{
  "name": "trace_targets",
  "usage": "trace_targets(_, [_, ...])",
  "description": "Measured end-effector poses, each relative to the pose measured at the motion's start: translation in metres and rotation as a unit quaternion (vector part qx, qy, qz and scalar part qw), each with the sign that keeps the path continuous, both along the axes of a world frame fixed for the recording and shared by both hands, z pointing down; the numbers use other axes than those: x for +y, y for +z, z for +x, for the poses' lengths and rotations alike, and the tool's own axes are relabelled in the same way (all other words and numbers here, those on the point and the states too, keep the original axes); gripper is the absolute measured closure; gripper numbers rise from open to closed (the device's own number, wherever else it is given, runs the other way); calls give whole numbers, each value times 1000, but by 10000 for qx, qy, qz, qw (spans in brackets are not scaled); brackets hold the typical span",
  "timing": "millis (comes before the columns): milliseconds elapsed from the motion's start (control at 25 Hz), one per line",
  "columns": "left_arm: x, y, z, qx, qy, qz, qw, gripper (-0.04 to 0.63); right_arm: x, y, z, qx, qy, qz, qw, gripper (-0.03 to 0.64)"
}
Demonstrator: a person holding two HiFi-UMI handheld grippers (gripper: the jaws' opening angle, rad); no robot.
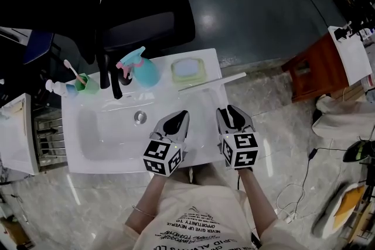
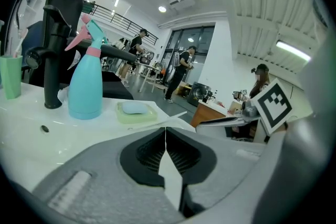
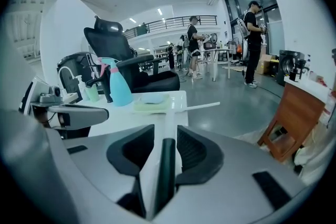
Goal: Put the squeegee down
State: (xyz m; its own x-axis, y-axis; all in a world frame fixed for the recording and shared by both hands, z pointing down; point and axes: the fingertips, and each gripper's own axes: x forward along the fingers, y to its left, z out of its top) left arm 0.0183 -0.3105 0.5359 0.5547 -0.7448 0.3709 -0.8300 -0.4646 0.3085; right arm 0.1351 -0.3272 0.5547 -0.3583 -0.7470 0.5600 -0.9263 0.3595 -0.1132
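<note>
The squeegee (image 1: 212, 84) lies on the white counter to the right of the basin, its pale blade across the far edge and its dark-tipped handle (image 3: 166, 157) running back toward me. My right gripper (image 1: 226, 109) stands open around that handle, with a gap between the pads and the handle on both sides in the right gripper view (image 3: 167, 135). My left gripper (image 1: 182, 116) hovers over the basin's right part, shut with nothing in it; its pads meet in a line in the left gripper view (image 2: 166, 131). The squeegee blade (image 2: 176, 114) shows thinly beyond it.
The white sink (image 1: 88, 149) has a drain (image 1: 139, 117) and a black faucet (image 1: 112, 78). Along the back stand a teal spray bottle (image 1: 144, 71), a green soap dish (image 1: 188, 70) and a green cup with a toothbrush (image 1: 87, 84). Behind is a black office chair (image 1: 146, 14); a wooden stool (image 1: 313, 70) stands right.
</note>
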Motion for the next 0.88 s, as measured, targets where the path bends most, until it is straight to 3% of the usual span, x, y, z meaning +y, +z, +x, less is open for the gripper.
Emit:
trace_targets(440, [2,-48,1,18,161,825,9965,572,6,-38,3,-274,-129,571,9979,590])
trace_targets(880, [9,-89,-8,4,115,1428,9897,572,9,-88,2,-833,-368,1091,9899,612])
